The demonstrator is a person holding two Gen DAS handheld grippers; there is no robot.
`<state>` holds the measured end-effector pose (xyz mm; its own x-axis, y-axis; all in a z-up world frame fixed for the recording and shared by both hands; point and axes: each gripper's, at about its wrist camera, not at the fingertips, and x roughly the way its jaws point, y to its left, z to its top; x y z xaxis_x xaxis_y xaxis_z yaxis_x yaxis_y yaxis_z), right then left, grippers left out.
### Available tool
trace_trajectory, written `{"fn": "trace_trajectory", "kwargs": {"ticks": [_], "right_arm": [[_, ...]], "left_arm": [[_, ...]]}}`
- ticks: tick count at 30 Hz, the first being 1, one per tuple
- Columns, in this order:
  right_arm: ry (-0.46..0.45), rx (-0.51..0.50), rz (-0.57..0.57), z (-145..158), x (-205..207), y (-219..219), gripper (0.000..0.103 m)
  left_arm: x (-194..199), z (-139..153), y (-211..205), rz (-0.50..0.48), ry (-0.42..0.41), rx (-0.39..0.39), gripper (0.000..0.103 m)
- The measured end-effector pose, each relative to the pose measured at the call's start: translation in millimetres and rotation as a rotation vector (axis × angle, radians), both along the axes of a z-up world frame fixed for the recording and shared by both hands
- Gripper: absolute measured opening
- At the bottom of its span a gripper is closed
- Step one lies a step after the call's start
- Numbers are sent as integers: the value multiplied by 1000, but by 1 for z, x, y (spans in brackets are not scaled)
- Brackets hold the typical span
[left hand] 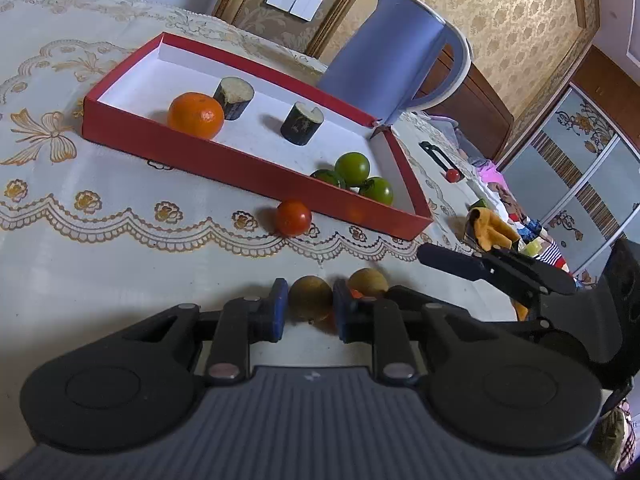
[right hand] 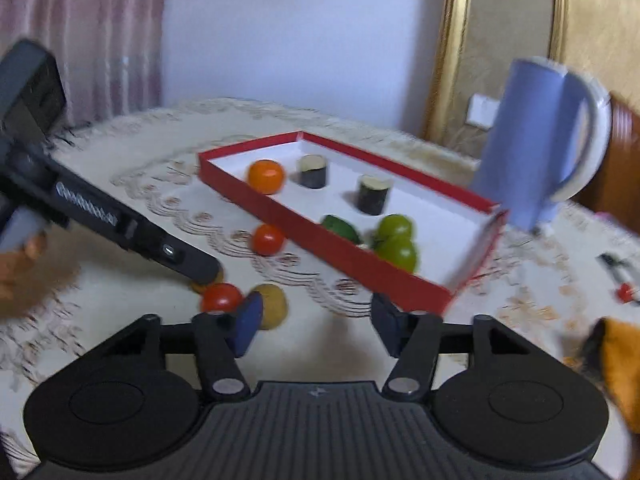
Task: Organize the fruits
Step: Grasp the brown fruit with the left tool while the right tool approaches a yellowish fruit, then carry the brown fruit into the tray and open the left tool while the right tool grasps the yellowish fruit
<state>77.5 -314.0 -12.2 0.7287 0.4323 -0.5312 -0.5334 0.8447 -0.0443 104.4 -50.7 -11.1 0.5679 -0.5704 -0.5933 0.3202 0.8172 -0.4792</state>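
Lace tablecloth (left hand: 120, 264): left gripper (left hand: 310, 308) jaws pinch brown fruit (left hand: 310, 298); right gripper (right hand: 316, 320) jaws spread, empty.

A blue jug (left hand: 394, 68) stands on the lace tablecloth (left hand: 80, 216).

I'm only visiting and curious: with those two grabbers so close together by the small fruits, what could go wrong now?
1. The left gripper pinches a round brown fruit; it could squirt out and roll.
2. A red tomato and second brown fruit lie right beside it; the open right gripper could knock them off the table.
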Motion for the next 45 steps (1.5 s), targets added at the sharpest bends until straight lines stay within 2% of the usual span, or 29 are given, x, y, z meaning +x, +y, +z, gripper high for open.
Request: {"fn": "trace_trajectory", "kwargs": {"ticks": [5,9,11,16,24,28,35,45], "right_arm": [[52,5,37,-7,5,14,56],[78,55,53,-6,11,12,53],[120,110,74,-5,17,9,51],[201,215,97,-7,25,3,26],[192,249,67,-9,14,-3,26],[182,261,47,-10,13,-7,26],[166,285,37,-9,8,-13,26],[160,333,8,-12,4,-22,26]], "left_arm": [[-2,4,0,1,-33,23,21],[0,5,0,9,-39,43,21],[0,7,-1,16,-56,59,21],[-1,16,-2,37,-113,112,21],[8,27,-3,56,-150,132,22],[32,43,-2,78,-174,137,21],[82,59,-19,118,-204,187,22],[124,53,-67,133,-246,310,22]]}}
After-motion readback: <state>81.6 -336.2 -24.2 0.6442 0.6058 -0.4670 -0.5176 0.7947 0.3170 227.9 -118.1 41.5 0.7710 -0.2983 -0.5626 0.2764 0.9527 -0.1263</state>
